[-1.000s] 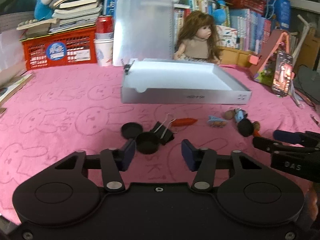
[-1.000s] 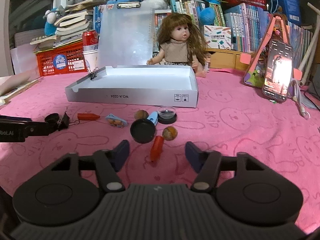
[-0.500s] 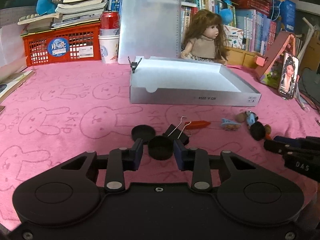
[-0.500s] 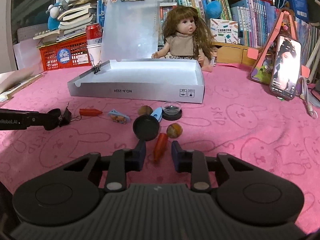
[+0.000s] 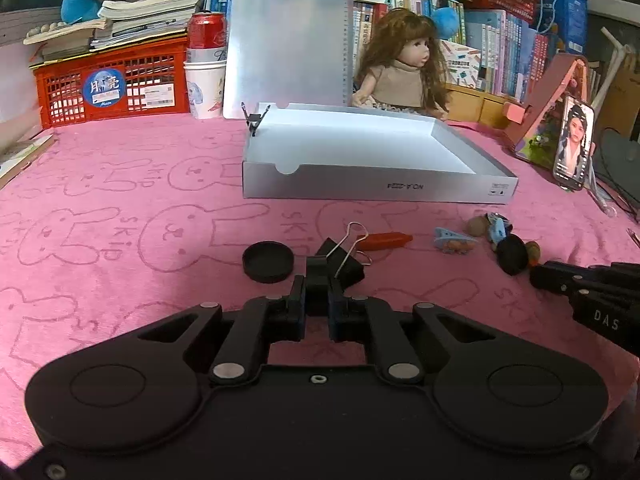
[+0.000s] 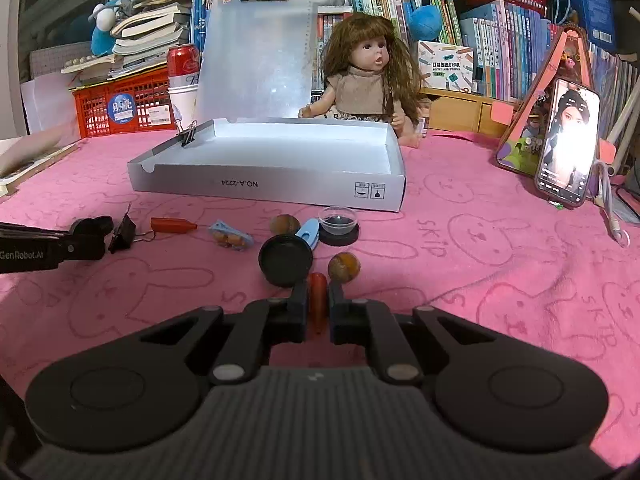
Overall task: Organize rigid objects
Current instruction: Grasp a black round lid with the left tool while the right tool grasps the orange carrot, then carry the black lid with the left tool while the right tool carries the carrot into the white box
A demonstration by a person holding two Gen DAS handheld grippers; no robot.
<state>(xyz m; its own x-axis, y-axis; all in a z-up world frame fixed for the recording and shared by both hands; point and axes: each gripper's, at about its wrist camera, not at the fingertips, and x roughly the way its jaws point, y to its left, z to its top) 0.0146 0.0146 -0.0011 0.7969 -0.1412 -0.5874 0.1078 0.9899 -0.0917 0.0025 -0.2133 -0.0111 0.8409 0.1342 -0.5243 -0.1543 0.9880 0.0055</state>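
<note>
Now both handheld grippers rest low over a table covered by a pink bunny-print towel point(image 5: 120, 184). Seen from its own wrist camera, the left gripper point(image 5: 318, 300) has just been closing, and its jaws now pinch a small black cap point(image 5: 318, 278) on edge. Just left of it a second black cap point(image 5: 268, 261) lies flat, and a black binder clip point(image 5: 346, 266) with wire handles sits touching the held cap on the right. An orange-red peg point(image 5: 386, 239) lies just past the clip.

Seen from the right wrist camera, the right gripper point(image 6: 318, 300) has likewise just been closing, and its jaws clamp an orange-red stick-shaped piece point(image 6: 318, 300). Just ahead lie a black round lid point(image 6: 285, 260), a walnut point(image 6: 344, 266), a blue clip point(image 6: 310, 232) and a small clear cup on a black base point(image 6: 338, 224).

Beyond these, toward the far edge of the table, a shallow white cardboard box point(image 6: 264, 186) sits open, a binder clip point(image 6: 188, 134) on its left wall. Behind it sit a doll point(image 6: 366, 88) and a translucent clipboard point(image 6: 256, 60); a phone point(image 6: 568, 148) stands propped at the right edge.
</note>
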